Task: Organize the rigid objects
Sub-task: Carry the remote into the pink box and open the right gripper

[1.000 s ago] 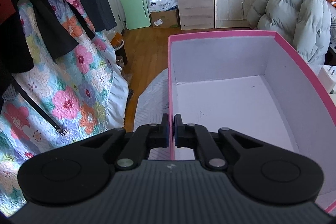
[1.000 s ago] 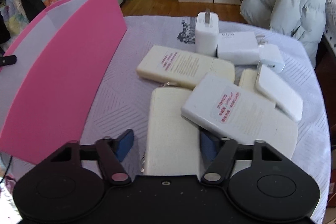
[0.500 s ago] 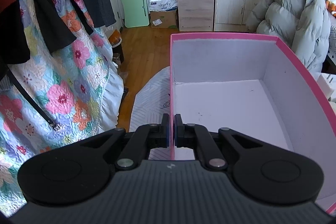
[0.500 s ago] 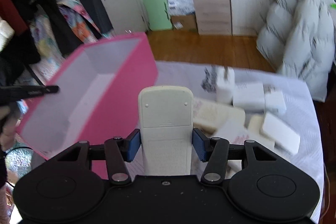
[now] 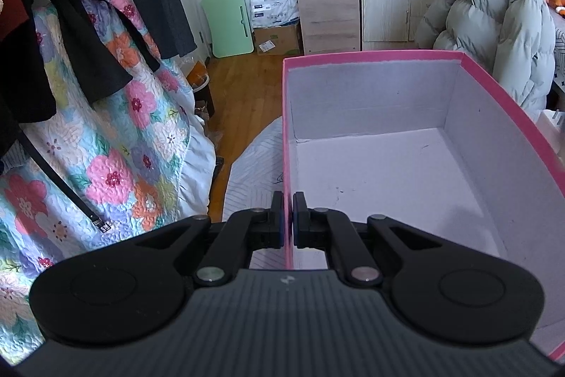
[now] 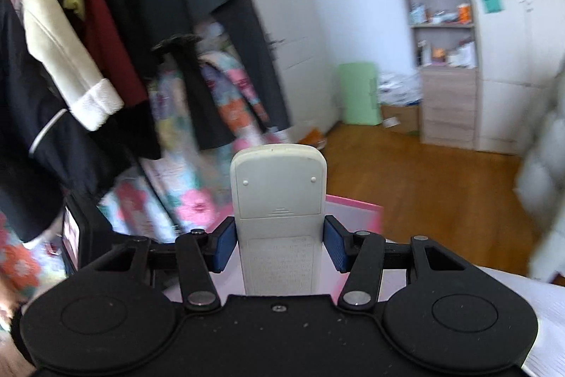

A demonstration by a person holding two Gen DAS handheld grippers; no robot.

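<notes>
Left wrist view: the left tongs [image 5: 288,224] are clamped together on the near left wall of a rectangular pink box [image 5: 494,84], one pad outside and one inside. The box is cardboard, pink outside with a matt pale lilac lining, and its whole visible floor is bare. It rests on a surface [image 5: 254,172] covered in white quilted cloth. Only this view shows a grey puffer jacket [image 5: 494,24] beyond the box.

Right wrist view: the right tongs [image 6: 279,241] are clamped on a cream plastic remote control [image 6: 279,197], held back-side up, its blue pads [image 6: 226,244] pressing the long sides. The remote is flat with rounded corners and a ridged battery cover. It is held in the air above a pink box edge [image 6: 356,205]. Only this view shows the rail of hanging coats [image 6: 116,6]; the background is motion-blurred.
</notes>
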